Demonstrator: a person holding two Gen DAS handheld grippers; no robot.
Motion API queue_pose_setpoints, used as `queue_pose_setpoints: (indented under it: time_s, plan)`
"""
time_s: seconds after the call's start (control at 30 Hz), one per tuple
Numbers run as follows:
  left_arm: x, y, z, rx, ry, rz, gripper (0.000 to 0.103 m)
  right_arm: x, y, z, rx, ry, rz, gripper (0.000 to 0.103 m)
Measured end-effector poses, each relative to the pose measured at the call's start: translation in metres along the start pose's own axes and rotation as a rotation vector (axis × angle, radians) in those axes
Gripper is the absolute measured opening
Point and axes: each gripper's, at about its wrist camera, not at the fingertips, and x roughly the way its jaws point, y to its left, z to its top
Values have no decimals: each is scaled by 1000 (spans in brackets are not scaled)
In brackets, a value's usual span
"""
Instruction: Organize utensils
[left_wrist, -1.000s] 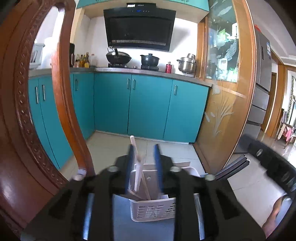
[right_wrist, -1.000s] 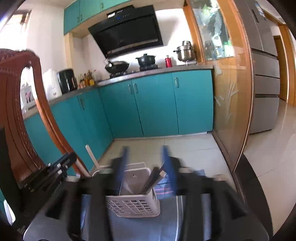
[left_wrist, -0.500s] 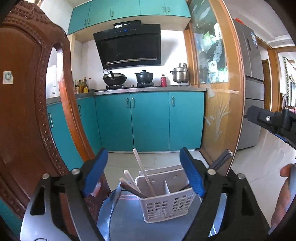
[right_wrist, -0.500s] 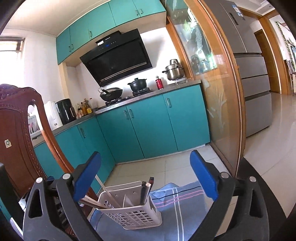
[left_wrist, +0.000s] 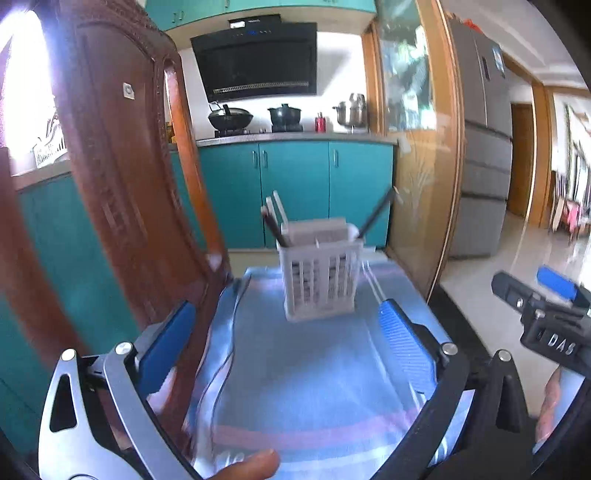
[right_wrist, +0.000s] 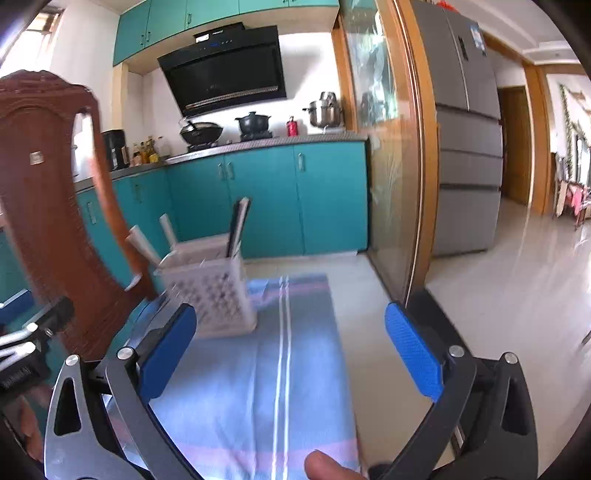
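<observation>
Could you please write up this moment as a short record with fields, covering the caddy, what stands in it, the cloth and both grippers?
Caddy: white slotted caddy standing upright at the far end of the cloth
Contents: pale sticks and a dark utensil lean left in it, another dark utensil leans right
Surface: blue striped cloth
Left gripper: jaws opening, nothing between them, short of the caddy
Right gripper: open, empty, caddy ahead and to its left
Background: carved wooden chair back, teal cabinets

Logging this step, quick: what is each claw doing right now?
Left claw: jaws opening, nothing between them.
Right claw: open, empty.
</observation>
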Motion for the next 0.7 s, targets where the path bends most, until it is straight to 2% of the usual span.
queue_pose_setpoints:
  time_s: [0.17, 0.33, 0.47, 0.7]
  plan:
    - [-47, -2, -15, 35, -14, 48, 99, -50, 19, -11, -79, -7, -8, 100]
    - [-82, 11, -15, -11, -28, 26, 99, -87, 27, -15, -96, -43, 4, 100]
    - [-94, 15, -12, -29, -44, 16, 99, -110, 30, -17, -115, -72, 8, 100]
    - [-101, 18, -9, -34, -51, 0, 99, -124, 38, -20, -137, -85, 0, 100]
